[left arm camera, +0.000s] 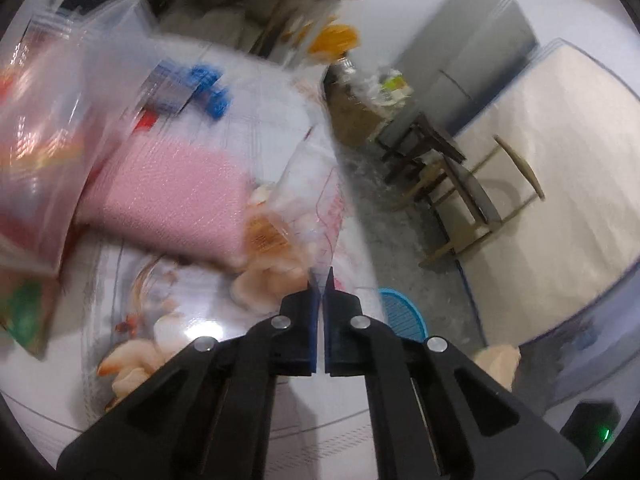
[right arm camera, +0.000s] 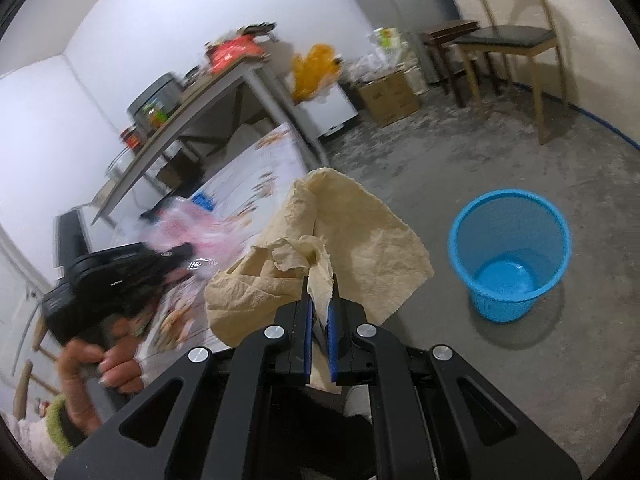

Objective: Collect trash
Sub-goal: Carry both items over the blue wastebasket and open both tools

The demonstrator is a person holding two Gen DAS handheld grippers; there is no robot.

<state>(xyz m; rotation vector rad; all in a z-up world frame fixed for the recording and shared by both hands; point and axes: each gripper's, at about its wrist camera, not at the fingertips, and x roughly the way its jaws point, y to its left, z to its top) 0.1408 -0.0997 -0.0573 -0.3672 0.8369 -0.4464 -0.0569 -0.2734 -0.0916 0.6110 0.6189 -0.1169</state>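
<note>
My right gripper [right arm camera: 321, 292] is shut on a crumpled beige paper towel [right arm camera: 320, 236] and holds it in the air past the table's edge. A blue plastic bin [right arm camera: 508, 254] stands empty on the floor to its right. My left gripper [left arm camera: 320, 280] is shut, its tips pinching the edge of a clear plastic wrapper with red print [left arm camera: 316, 192] that hangs over the table. The bin's rim [left arm camera: 404, 314] shows just right of its fingers. The left gripper also shows in the right wrist view [right arm camera: 168, 260], blurred, over pink plastic.
The table [left arm camera: 168, 312] has a patterned cloth with a pink packet [left arm camera: 172, 196], clear bags [left arm camera: 52, 128] and blue pieces [left arm camera: 210, 88]. Across the concrete floor stand wooden chairs [right arm camera: 508, 44], a cardboard box [right arm camera: 390, 96] and a cluttered side table [right arm camera: 192, 116].
</note>
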